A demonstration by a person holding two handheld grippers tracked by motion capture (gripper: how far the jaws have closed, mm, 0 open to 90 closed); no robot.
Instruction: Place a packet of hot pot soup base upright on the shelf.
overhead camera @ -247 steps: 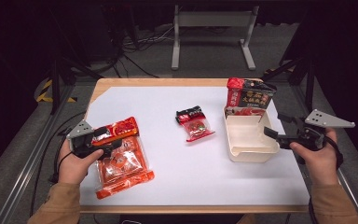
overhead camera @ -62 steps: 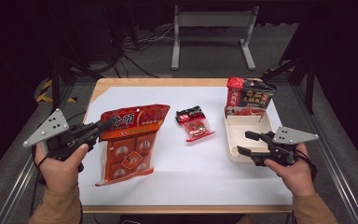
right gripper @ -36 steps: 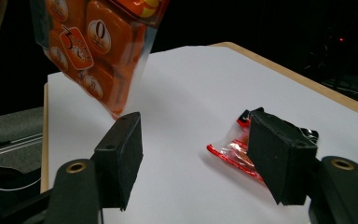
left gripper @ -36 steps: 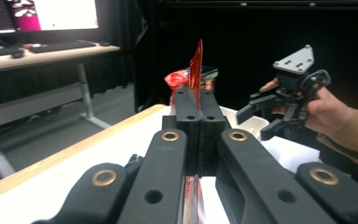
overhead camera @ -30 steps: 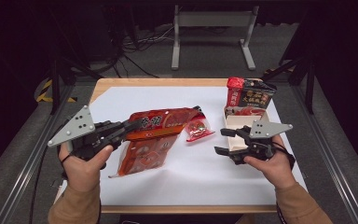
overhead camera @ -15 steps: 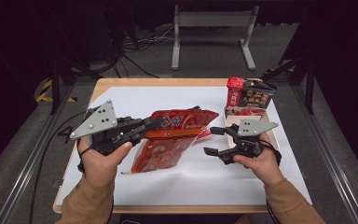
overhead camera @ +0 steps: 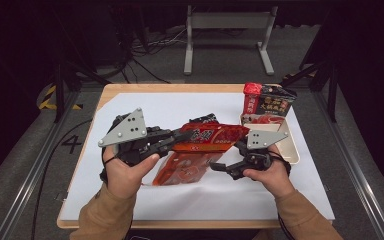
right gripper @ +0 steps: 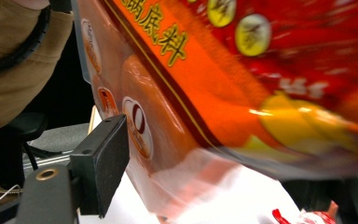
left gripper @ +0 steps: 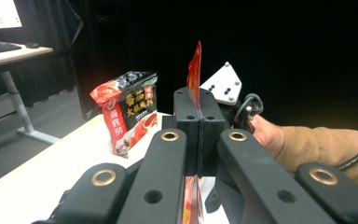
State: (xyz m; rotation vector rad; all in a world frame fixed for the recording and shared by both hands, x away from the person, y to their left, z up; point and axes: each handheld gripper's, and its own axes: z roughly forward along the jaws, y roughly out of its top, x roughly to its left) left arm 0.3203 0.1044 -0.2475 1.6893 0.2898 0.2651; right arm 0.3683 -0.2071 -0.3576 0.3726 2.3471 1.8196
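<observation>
A large orange-red snack bag (overhead camera: 205, 145) hangs tilted above the middle of the table. My left gripper (overhead camera: 185, 136) is shut on its left edge. In the left gripper view the bag's thin edge (left gripper: 195, 65) sticks up from between the shut jaws of the left gripper (left gripper: 199, 100). My right gripper (overhead camera: 228, 156) is at the bag's lower right side. Its jaws have just been opening. In the right gripper view the bag (right gripper: 242, 84) lies between the spread jaws of the right gripper (right gripper: 228, 186), and the left pad (right gripper: 103, 161) is close beside it.
A dark and red packet (overhead camera: 267, 102) (left gripper: 128, 109) stands at the back right, behind a beige tray (overhead camera: 292, 150). A small red packet (overhead camera: 202, 119) peeks out behind the bag. White paper (overhead camera: 155, 107) covers the tabletop.
Both hands have come toward the middle. The left gripper carried the bag to the right, and the right gripper moved left until its jaws reached the bag's lower edge.
</observation>
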